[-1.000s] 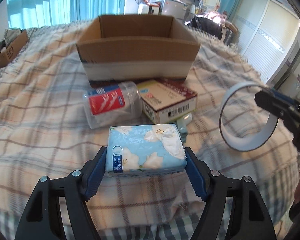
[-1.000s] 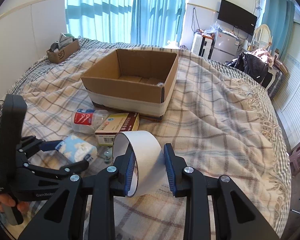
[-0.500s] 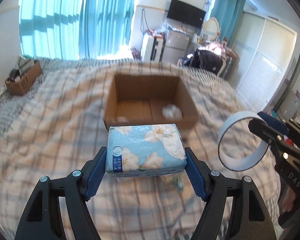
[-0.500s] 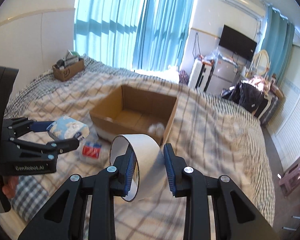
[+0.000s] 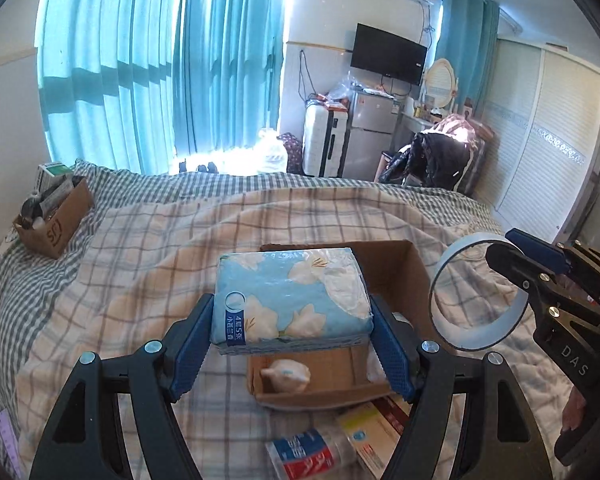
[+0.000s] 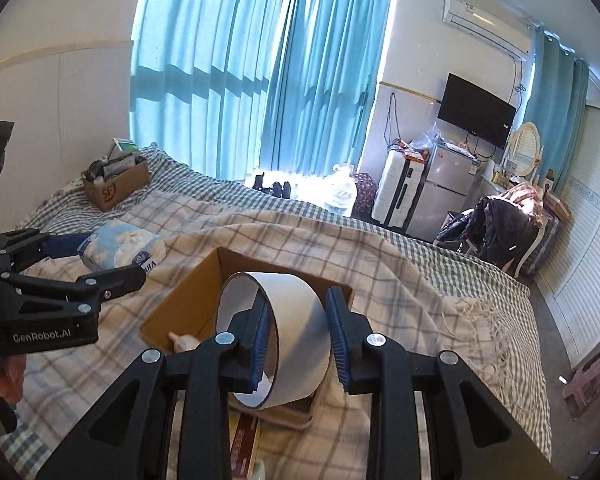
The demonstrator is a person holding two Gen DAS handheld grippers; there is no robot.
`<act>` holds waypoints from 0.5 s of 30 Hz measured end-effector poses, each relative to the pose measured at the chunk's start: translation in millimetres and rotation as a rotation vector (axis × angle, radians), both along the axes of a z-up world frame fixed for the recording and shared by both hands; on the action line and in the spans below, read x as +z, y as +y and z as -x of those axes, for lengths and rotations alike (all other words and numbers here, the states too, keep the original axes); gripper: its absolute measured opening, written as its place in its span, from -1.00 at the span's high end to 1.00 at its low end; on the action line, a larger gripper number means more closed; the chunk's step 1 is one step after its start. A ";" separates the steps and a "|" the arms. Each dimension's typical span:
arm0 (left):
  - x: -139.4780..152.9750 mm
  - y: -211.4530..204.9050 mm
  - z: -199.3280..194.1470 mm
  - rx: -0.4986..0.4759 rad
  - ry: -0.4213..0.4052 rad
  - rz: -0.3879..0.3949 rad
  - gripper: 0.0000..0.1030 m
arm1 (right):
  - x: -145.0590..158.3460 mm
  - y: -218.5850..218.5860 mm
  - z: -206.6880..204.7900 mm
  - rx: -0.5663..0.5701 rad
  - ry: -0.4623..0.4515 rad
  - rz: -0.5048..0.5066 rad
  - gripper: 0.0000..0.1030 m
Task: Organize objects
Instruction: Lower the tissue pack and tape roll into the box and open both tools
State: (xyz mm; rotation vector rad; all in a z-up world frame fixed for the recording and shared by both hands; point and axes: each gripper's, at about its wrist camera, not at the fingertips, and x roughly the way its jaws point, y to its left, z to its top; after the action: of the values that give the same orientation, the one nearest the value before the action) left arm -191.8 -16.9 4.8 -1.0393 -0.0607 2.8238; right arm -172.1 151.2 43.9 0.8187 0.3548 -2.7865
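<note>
The bed point(image 5: 148, 248), spread with a plaid blanket, carries everything, and the open cardboard box point(image 5: 396, 276) near its middle serves as the landmark here. Far to the left of that box, at the bed's edge by the curtains, sits a smaller cardboard box point(image 5: 56, 224) stuffed with odds and ends.

The left gripper point(image 5: 292, 344) hangs above the open cardboard box, its jaws pinching the tissue pack point(image 5: 290, 296) by its two short ends. The pack, pale blue with white flowers, is held level and clear of the box, covering much of the box's opening in the left wrist view. From the right wrist camera the same pack point(image 6: 120, 250) appears above and to the left of the box point(image 6: 188, 308), with the left gripper point(image 6: 100, 258) clamped around it.

The right gripper point(image 6: 298, 334) also hovers over the box, towards its right side, jaws pressed on the two flat faces of the tape roll point(image 6: 284, 332), which stands on edge between them. In the left wrist view the roll point(image 5: 478, 292) shows as a white ring just to the right of the box, held by the right gripper point(image 5: 512, 264).

Inside the box, at its near wall, lies a small crumpled white wad point(image 5: 286, 374). Just in front of the box on the blanket lie a yellow and red carton point(image 5: 374, 432) and, beside it, a clear plastic bottle point(image 5: 312, 454) with a red and blue label, on its side.
</note>
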 end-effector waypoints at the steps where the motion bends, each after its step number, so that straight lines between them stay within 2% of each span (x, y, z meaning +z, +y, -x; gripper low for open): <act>1: -5.3 0.6 7.9 -0.003 -0.008 0.001 -0.48 | -5.6 -1.8 10.8 -0.002 -0.012 0.001 0.48; 6: -39.0 9.6 42.5 -0.025 -0.066 0.037 -0.48 | -43.4 -6.7 55.5 -0.002 -0.089 0.001 0.48; 11: -67.0 19.5 59.4 -0.051 -0.107 0.049 -0.48 | -77.8 4.9 74.2 -0.015 -0.166 0.020 0.48; 14: -75.9 26.2 61.2 -0.067 -0.116 0.058 -0.50 | -83.4 12.6 76.3 -0.031 -0.179 0.043 0.47; 15: -76.3 26.8 59.7 -0.073 -0.115 0.057 -0.51 | -81.9 16.1 75.8 -0.033 -0.179 0.057 0.31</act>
State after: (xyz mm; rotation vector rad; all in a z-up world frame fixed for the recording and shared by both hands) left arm -251.5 9.9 -71.6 -1.1903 0.0454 2.7139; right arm -247.9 167.3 -38.0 1.0589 0.2316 -2.7120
